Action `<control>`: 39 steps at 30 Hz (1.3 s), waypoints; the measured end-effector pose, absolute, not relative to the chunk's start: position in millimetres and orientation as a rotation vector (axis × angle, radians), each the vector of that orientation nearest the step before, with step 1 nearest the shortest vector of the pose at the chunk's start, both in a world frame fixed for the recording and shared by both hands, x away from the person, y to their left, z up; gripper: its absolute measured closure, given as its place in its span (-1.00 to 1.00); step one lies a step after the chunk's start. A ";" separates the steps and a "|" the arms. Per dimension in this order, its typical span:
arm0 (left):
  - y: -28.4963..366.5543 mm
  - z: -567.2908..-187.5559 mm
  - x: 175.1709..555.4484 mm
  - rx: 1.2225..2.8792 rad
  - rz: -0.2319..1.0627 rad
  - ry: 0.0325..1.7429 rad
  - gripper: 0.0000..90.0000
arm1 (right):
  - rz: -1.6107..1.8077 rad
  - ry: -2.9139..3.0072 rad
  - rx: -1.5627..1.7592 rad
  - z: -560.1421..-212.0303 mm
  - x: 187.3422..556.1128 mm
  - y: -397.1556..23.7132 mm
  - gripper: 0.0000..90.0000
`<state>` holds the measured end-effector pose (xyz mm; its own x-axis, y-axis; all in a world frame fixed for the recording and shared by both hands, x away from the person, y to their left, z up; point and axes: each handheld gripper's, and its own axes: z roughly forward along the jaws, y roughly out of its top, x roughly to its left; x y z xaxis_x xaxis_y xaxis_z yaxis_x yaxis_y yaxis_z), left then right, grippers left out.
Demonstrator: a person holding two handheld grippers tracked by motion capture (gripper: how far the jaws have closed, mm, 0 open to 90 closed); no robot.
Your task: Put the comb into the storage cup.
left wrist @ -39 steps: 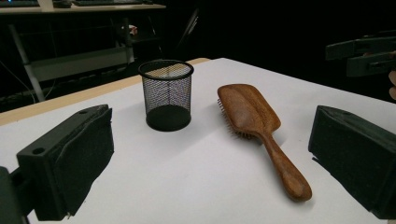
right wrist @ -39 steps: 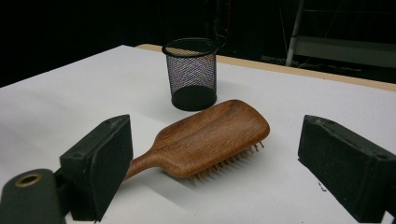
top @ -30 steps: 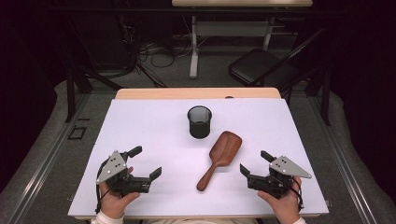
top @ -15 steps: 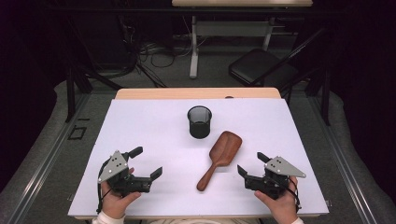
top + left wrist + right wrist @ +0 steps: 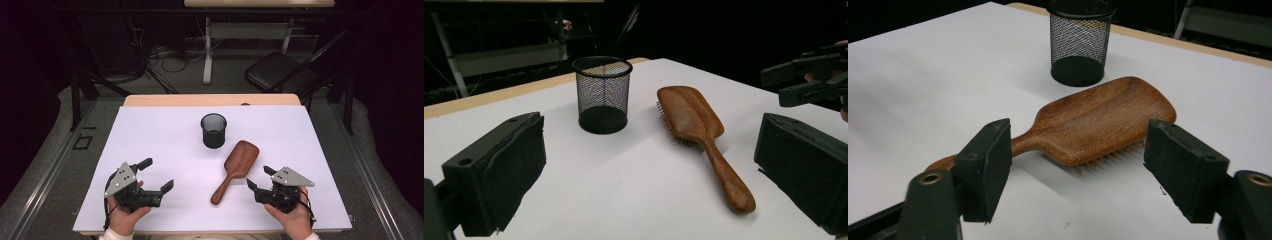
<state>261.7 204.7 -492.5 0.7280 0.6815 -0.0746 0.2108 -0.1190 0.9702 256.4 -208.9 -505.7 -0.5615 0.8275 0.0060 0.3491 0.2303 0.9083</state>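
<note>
The wooden hairbrush lies bristles-down at centre right of the high view, handle slanting toward the lower edge, just below the mesh cup. The right gripper sits just right of the handle, its jaws spread but just now narrowing around nothing, probably lining up to pinch it. The left gripper rests at lower left, spread wide and empty.
</note>
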 end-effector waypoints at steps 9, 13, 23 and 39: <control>203.9 -493.4 261.2 1.682 0.470 0.733 -1.00 | 1.305 2.058 1.034 -502.8 260.4 -197.8 -0.21; 203.5 -493.5 261.2 1.685 0.471 0.734 -1.00 | 1.307 2.080 1.059 -502.1 263.2 -192.8 -0.17; 205.2 -493.3 261.3 1.683 0.470 0.742 -0.99 | 1.317 2.138 1.053 -500.4 272.1 -180.0 -0.08; 205.4 -493.3 261.5 1.688 0.473 0.739 -0.99 | 1.365 2.250 1.013 -506.2 283.7 -150.9 -0.07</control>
<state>261.5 205.4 -493.3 0.7178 0.6922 -0.0751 0.2219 -0.1253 0.9670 283.7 -150.9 -506.2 -0.6975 0.7114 0.0866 0.4053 0.2920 0.8663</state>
